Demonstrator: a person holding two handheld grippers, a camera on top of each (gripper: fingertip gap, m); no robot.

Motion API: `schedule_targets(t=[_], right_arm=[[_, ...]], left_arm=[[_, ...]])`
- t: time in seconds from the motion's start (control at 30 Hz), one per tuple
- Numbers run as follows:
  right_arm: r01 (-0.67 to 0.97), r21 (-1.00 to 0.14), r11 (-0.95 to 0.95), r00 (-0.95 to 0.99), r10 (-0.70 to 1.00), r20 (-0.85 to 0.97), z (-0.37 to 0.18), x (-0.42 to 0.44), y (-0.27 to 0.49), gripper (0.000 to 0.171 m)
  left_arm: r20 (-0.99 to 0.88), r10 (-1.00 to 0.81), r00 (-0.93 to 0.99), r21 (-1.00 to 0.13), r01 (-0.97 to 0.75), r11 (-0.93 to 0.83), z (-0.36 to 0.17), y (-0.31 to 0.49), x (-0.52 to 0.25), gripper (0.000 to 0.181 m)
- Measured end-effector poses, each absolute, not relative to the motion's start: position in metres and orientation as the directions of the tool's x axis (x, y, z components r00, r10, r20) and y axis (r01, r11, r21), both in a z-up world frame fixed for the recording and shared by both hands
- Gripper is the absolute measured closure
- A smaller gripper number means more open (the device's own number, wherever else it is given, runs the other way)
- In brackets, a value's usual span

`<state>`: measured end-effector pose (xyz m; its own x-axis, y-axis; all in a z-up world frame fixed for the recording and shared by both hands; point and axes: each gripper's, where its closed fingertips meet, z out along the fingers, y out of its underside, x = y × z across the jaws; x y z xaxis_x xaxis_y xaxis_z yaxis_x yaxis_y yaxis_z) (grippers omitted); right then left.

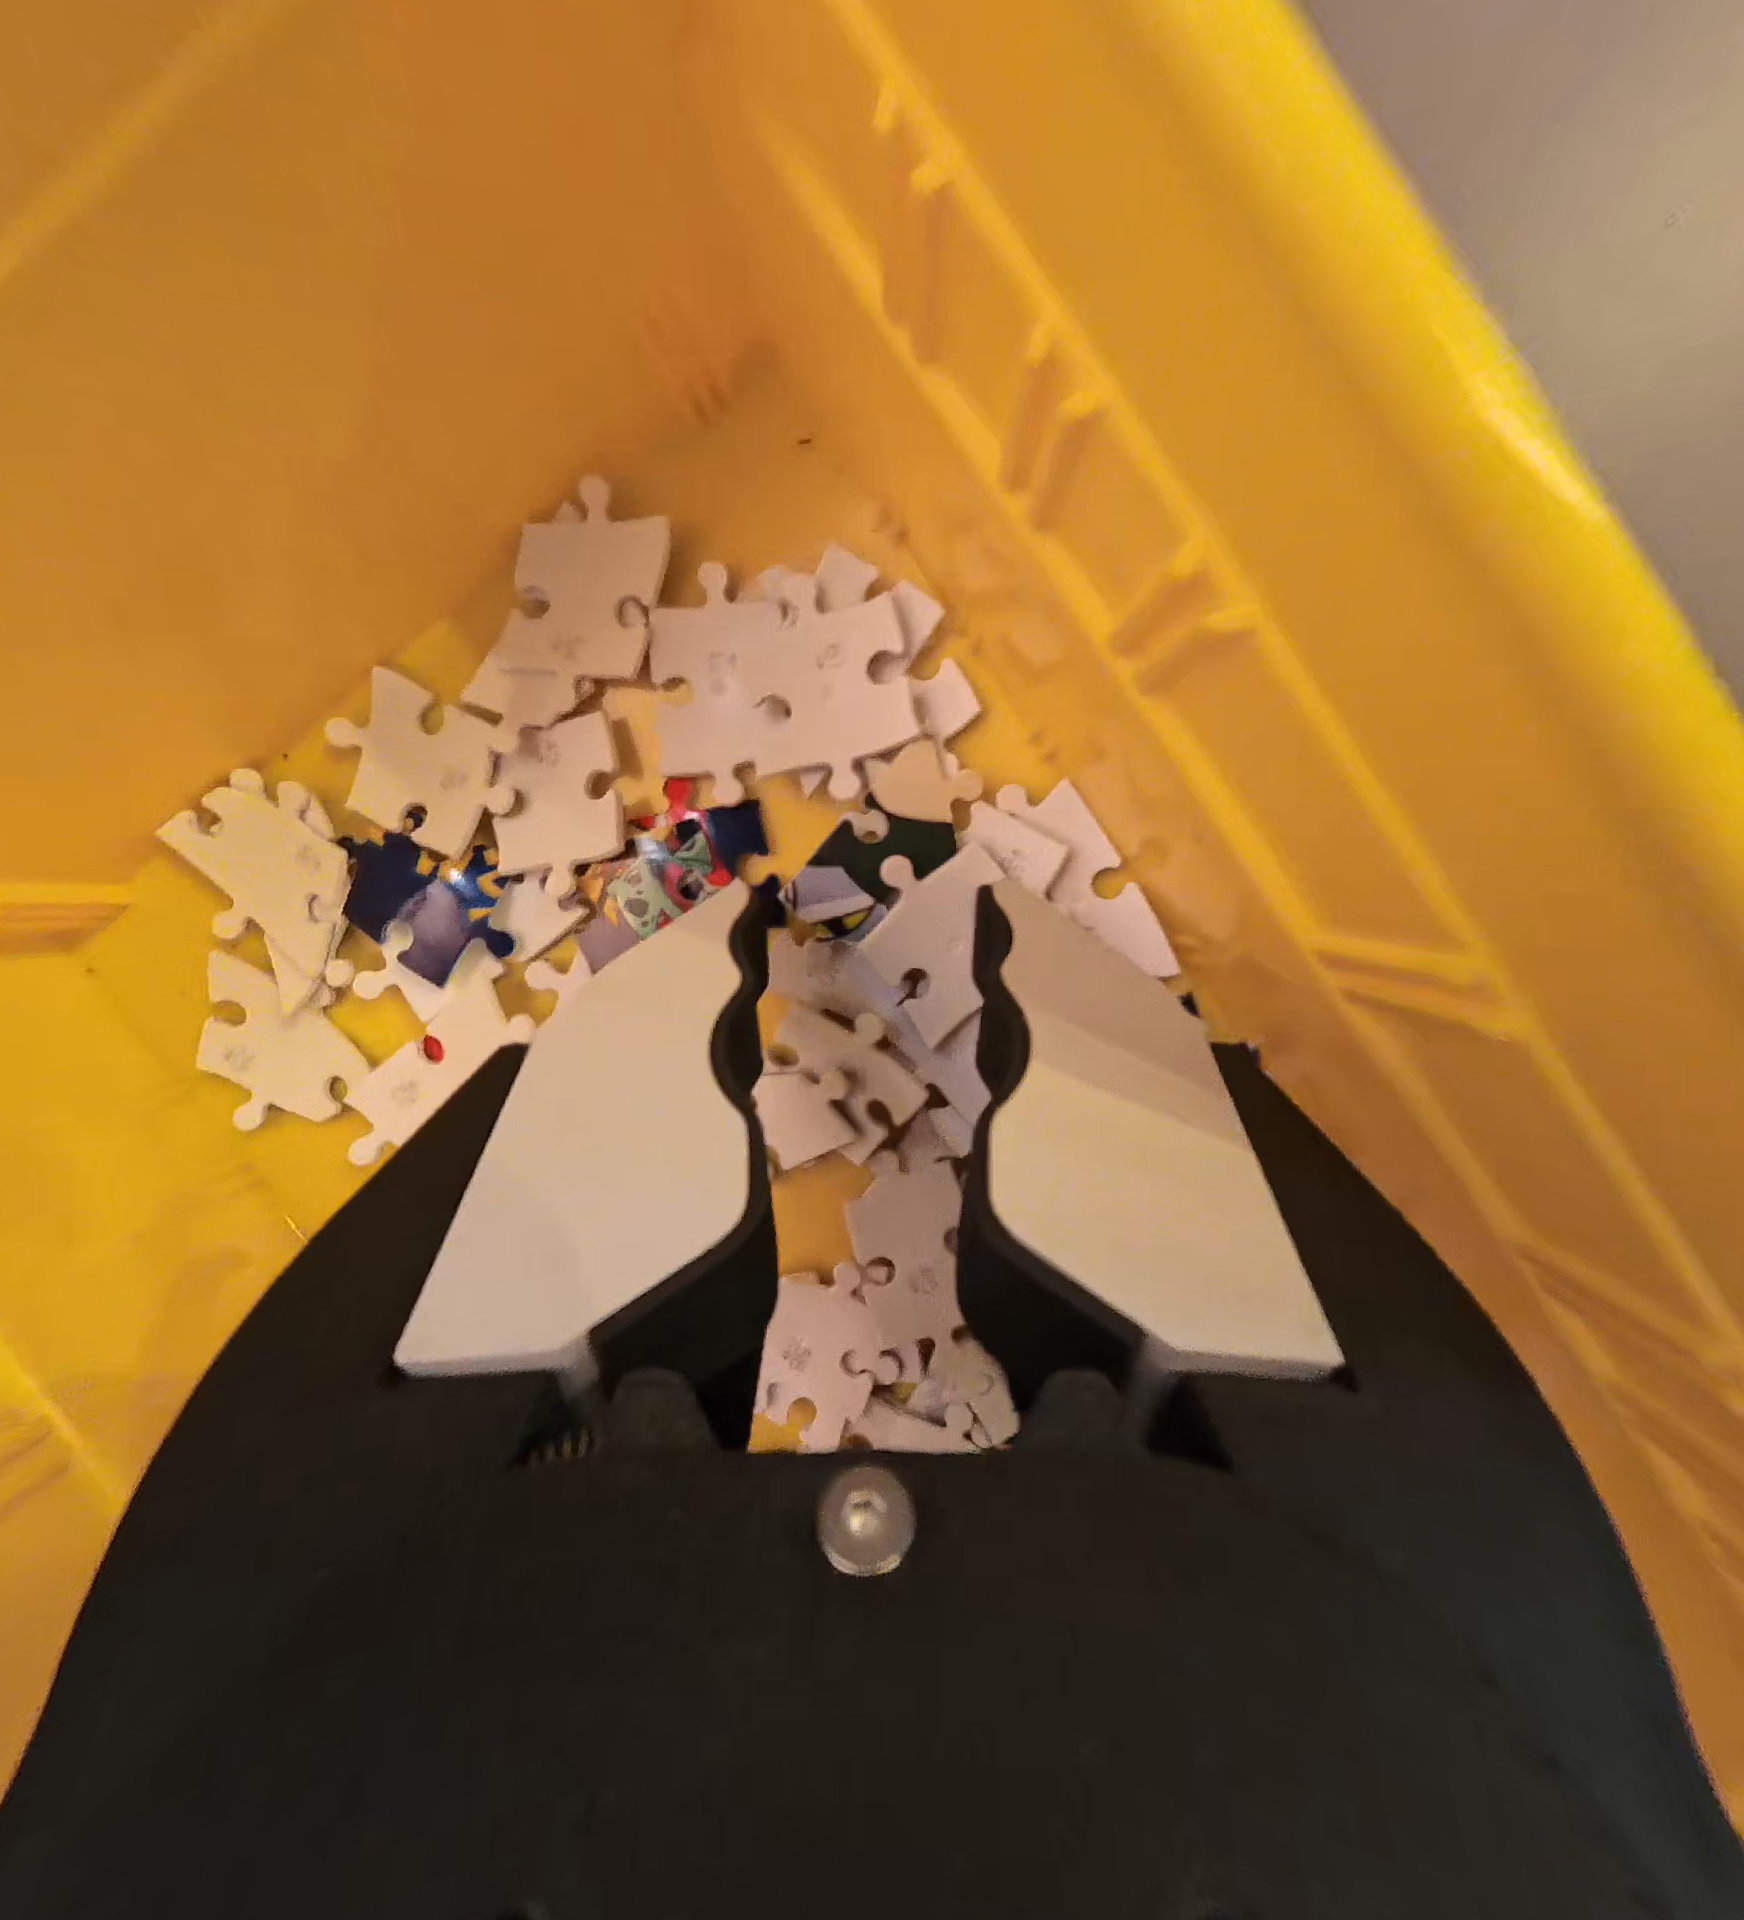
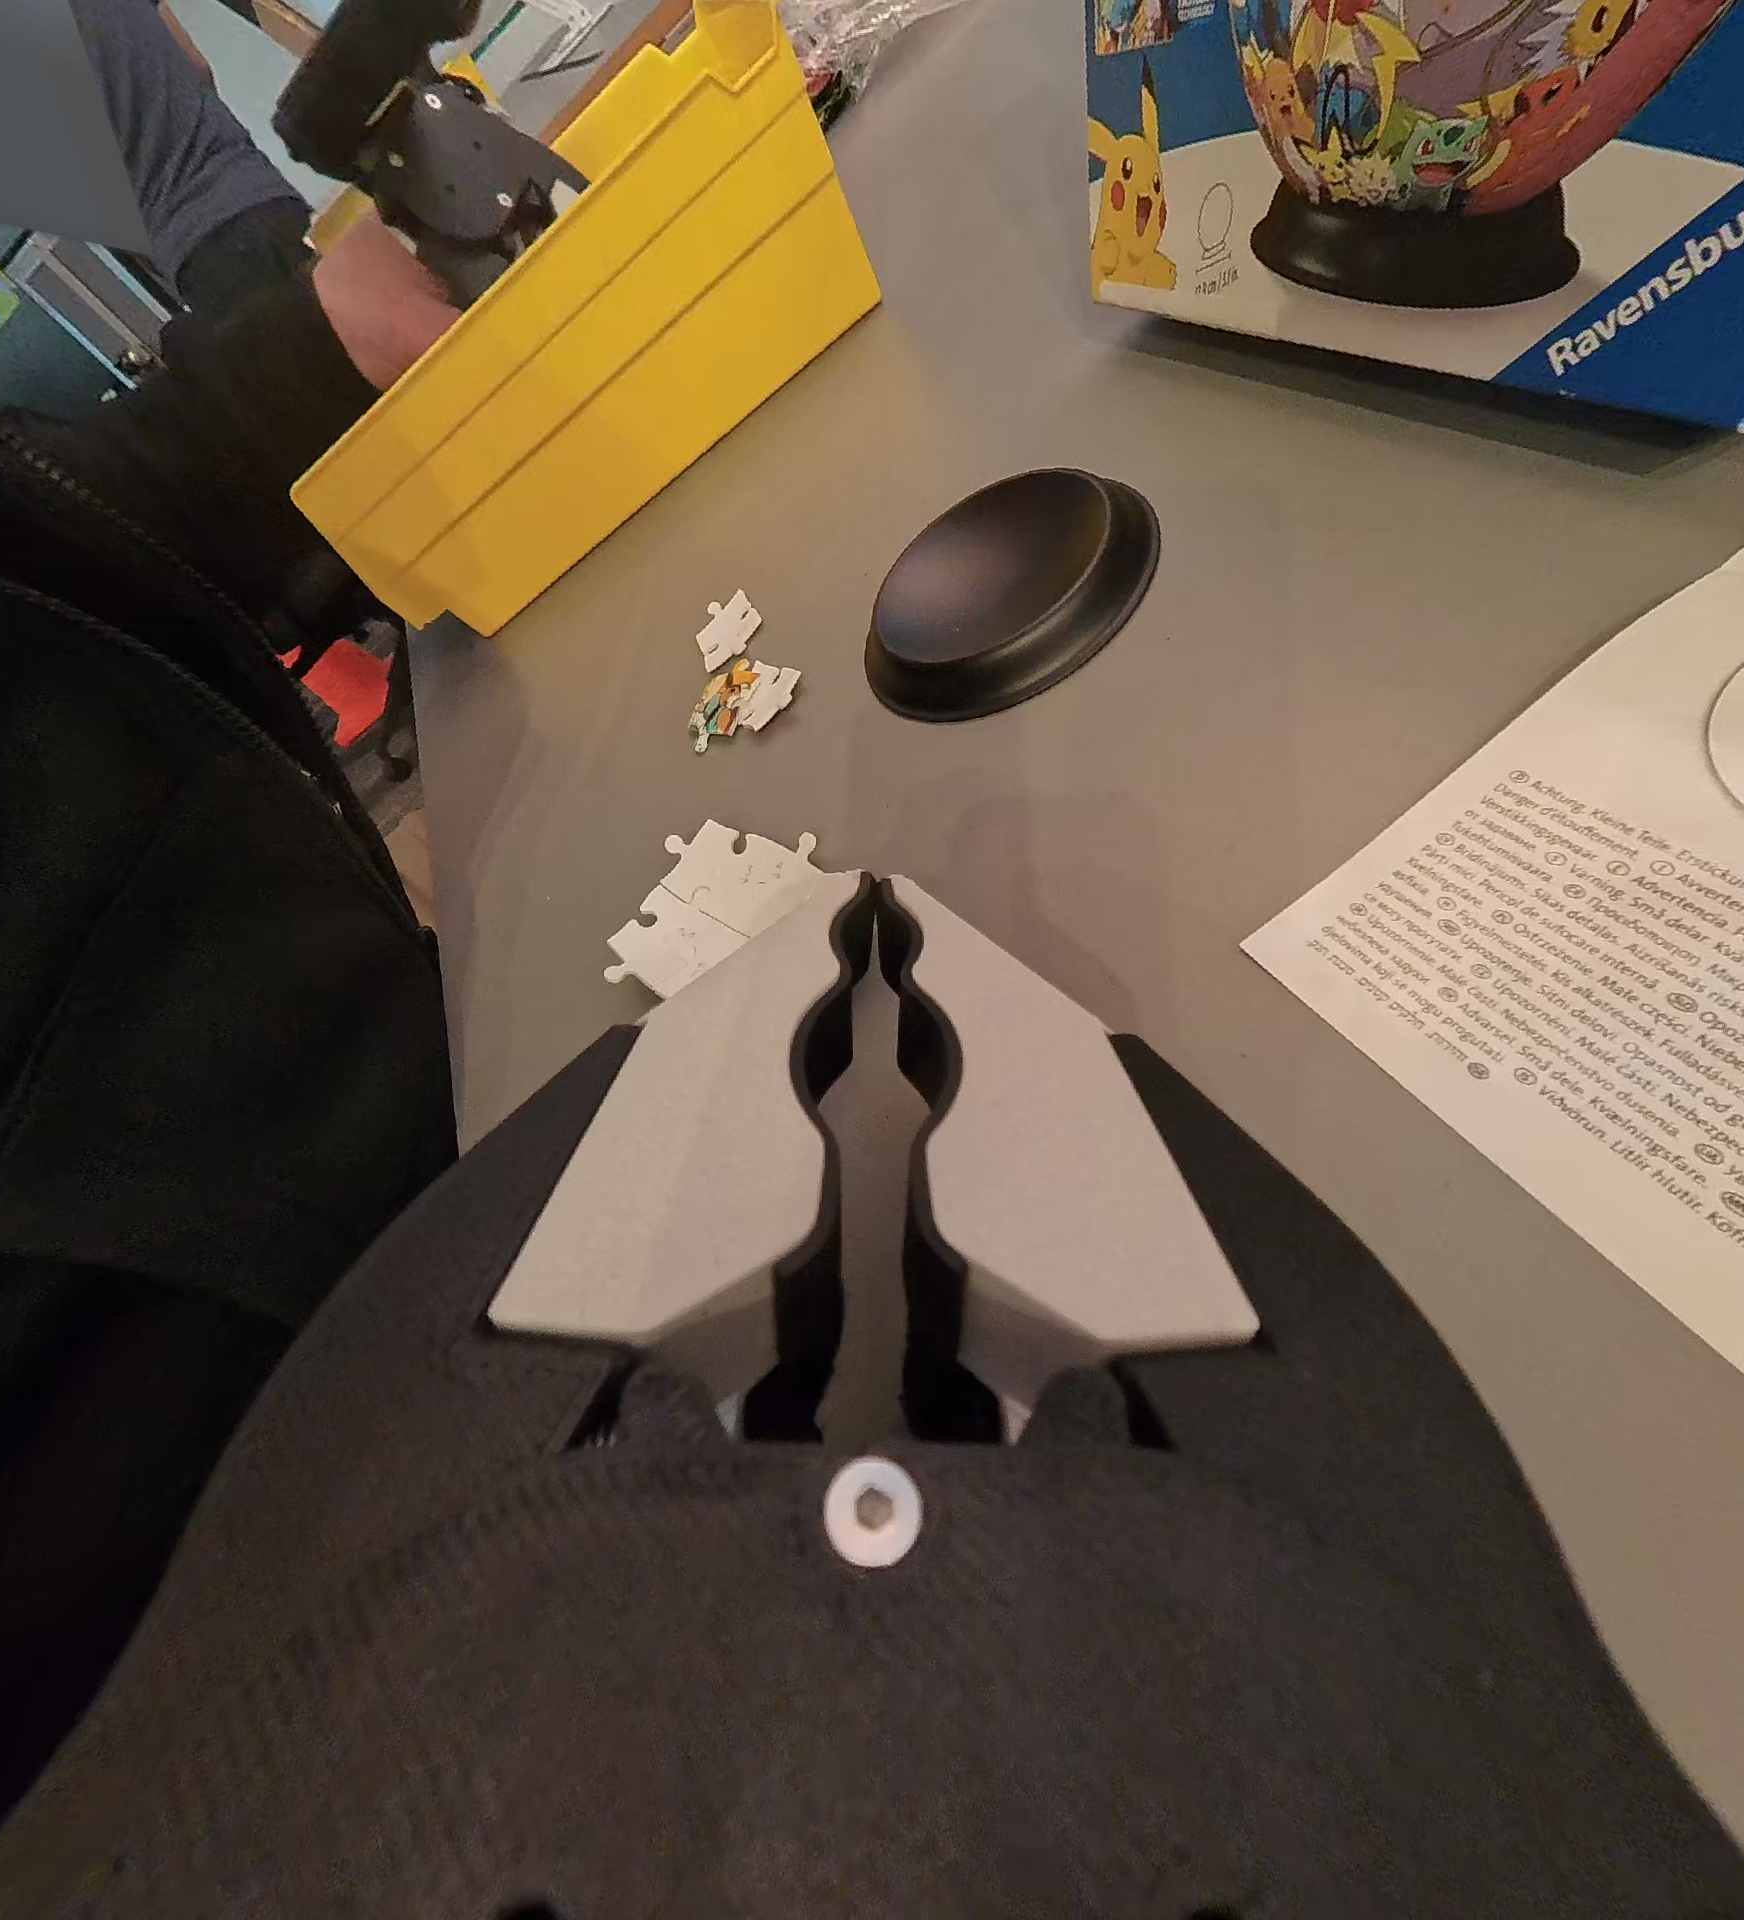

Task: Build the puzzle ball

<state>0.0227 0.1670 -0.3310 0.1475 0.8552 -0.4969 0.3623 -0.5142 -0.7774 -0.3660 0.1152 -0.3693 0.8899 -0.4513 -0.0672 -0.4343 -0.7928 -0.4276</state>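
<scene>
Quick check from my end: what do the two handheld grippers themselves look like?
Both match: the left gripper and right gripper each have a matte black body, two pale grey wedge-shaped fingers lined with wavy black pads, and one silver screw centred on the body. The person wears a black zipped jacket.

Grey table (image 2: 1263, 727): bin (image 2: 619, 395), stand (image 2: 1003, 592), perhaps leaflet (image 2: 1574, 987).
</scene>
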Motion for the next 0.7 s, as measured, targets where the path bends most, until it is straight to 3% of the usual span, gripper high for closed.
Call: schedule_targets(t=[0.13, 0.23, 0.7], right_arm=[[0.364, -0.776, -0.515, 0.151, 0.855, -0.496, -0.332, 0.023, 0.167, 0.171], [0.366, -0.774, -0.517, 0.153, 0.854, -0.498, -0.332, 0.023, 0.167, 0.171], [0.373, -0.763, -0.528, 0.165, 0.847, -0.505, -0.335, 0.022, 0.169, 0.171]], left_arm=[[-0.043, -0.441, 0.896, -0.404, -0.419, -0.813, -0.372, 0.114, -0.371, 0.137], [0.000, -0.441, 0.897, -0.402, -0.404, -0.822, -0.372, 0.109, -0.374, 0.161], [-0.040, -0.363, 0.931, -0.404, -0.347, -0.846, -0.360, 0.090, -0.410, 0.177]])
